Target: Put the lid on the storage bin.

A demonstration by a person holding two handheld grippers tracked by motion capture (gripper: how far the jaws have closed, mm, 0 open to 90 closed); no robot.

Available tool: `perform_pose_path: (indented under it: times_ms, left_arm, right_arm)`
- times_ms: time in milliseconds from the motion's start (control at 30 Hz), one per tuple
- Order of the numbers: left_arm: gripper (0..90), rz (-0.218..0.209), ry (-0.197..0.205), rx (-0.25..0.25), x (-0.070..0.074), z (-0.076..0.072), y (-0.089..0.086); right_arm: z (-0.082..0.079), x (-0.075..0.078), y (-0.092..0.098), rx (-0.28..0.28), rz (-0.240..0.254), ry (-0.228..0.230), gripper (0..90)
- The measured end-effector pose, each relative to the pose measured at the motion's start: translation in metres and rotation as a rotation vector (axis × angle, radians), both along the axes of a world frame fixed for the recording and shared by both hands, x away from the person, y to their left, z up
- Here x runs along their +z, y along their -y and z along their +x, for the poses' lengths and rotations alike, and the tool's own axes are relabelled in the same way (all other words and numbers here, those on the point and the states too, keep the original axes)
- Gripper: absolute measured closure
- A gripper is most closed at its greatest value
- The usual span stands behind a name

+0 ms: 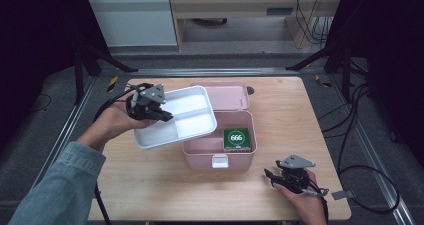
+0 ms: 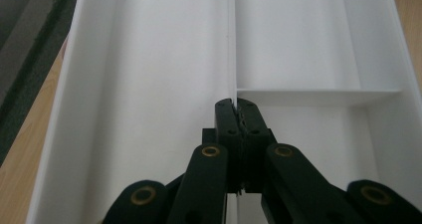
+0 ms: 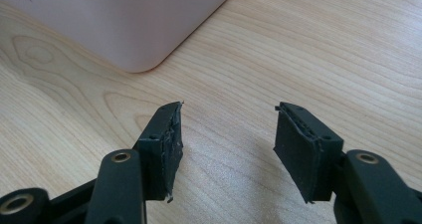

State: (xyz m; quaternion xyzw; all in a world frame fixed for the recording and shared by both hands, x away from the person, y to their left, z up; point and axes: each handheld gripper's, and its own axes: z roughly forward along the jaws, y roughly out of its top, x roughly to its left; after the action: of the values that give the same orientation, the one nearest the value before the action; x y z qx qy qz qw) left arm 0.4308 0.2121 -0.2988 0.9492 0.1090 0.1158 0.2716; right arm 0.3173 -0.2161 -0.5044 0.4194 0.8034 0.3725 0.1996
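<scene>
A pale wooden table (image 1: 150, 195) stands in a dark room. On it sits an open pink storage box (image 1: 220, 150), its lid laid back, with a green carton (image 1: 236, 138) inside. Our left gripper (image 1: 162, 116) holds a white divided tray (image 1: 192, 112) above the box's left edge, jaws pressed together on the tray's central partition (image 2: 232, 45). Our right gripper (image 1: 270, 177) rests low on the table near the box's front corner, jaws spread with nothing between them. To do this well, we judge we should keep the tray level and keep a firm pinch on the thin wall.
</scene>
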Motion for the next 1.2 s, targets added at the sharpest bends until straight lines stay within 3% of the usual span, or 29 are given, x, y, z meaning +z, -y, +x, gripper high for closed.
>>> perform_pose_path:
  times_ms: [400,733,900,1000,1200]
  left_arm:
    - [89.5,0.012,-0.033,-0.096,-0.005,0.021,0.054]
    - [89.5,0.034,-0.061,-0.168,-0.023,0.029,0.101]
    - [89.5,0.026,-0.079,-0.188,-0.032,0.032,0.115]
    - [89.5,0.041,-0.087,-0.200,-0.037,0.032,0.121]
    - [89.4,0.039,-0.101,-0.201,-0.045,0.034,0.120]
  right_arm:
    - [0.003,0.000,0.000,0.007,0.007,-0.001,44.1]
    - [0.002,0.000,0.001,0.011,0.006,0.003,44.2]
    - [0.001,0.000,0.000,0.013,0.009,-0.002,44.2]
    - [0.001,0.000,0.001,0.012,0.008,0.001,44.2]
    - [0.001,0.000,0.003,0.010,0.012,0.003,44.2]
